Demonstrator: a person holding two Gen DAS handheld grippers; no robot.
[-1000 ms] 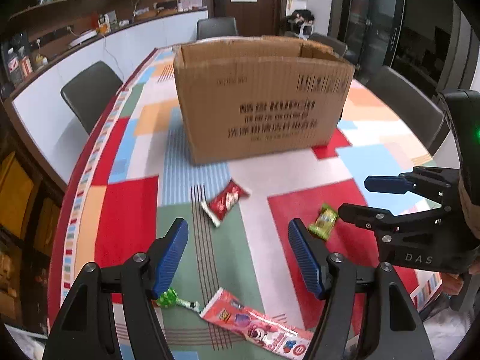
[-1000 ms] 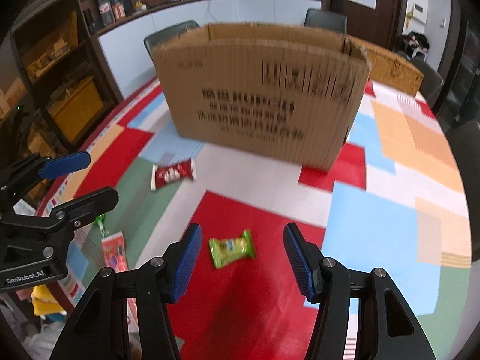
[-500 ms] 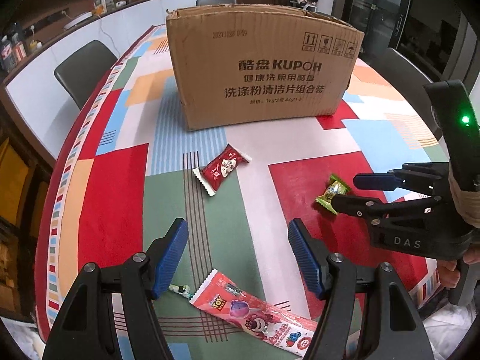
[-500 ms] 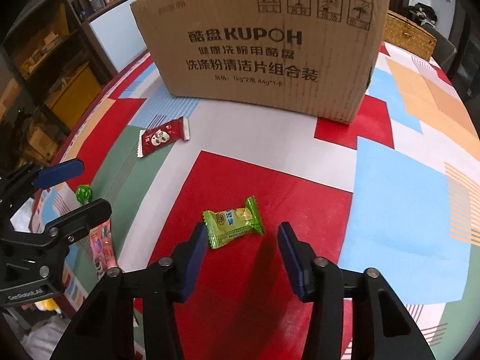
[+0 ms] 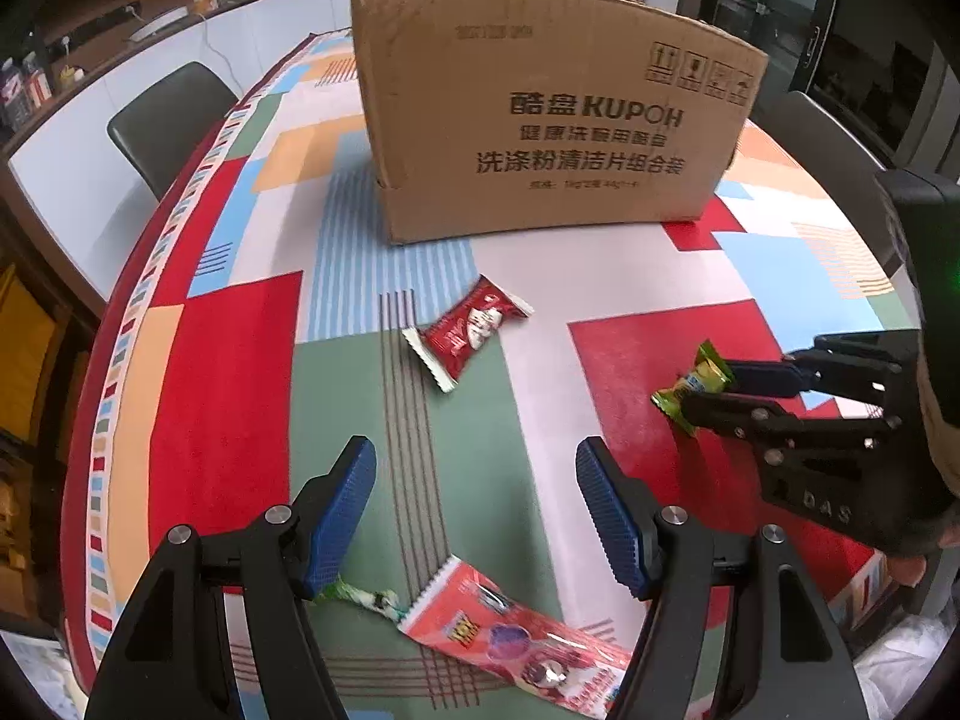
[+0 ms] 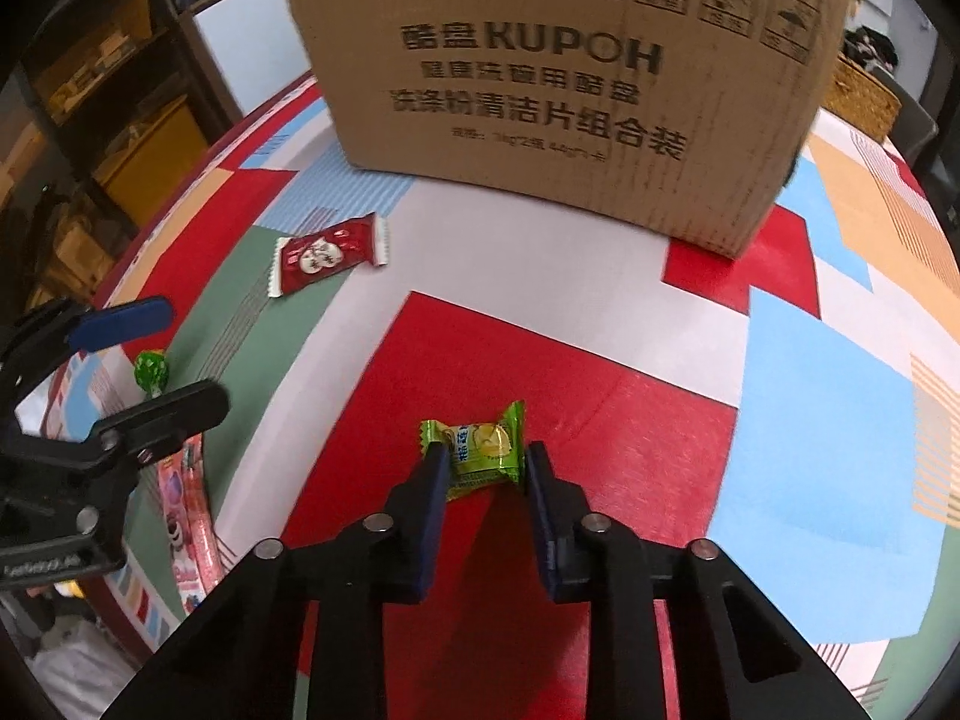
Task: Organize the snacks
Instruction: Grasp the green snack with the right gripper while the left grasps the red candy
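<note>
Left wrist view: the left gripper [image 5: 474,504] stands open and empty over the tablecloth [image 5: 228,372], the red snack packet [image 5: 465,333] ahead of it.

Right wrist view: the right gripper [image 6: 483,468] has just been closing; its pads clamp the green candy [image 6: 480,450] (still on the cloth). The cardboard box [image 6: 558,78] stands beyond.

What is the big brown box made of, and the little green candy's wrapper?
The box looks like matte brown corrugated cardboard: fine ribs show on its printed face. The green candy wrapper seems a thin glossy plastic or foil film, crinkled, with zigzag-cut ends; which one, I can't tell.
</note>
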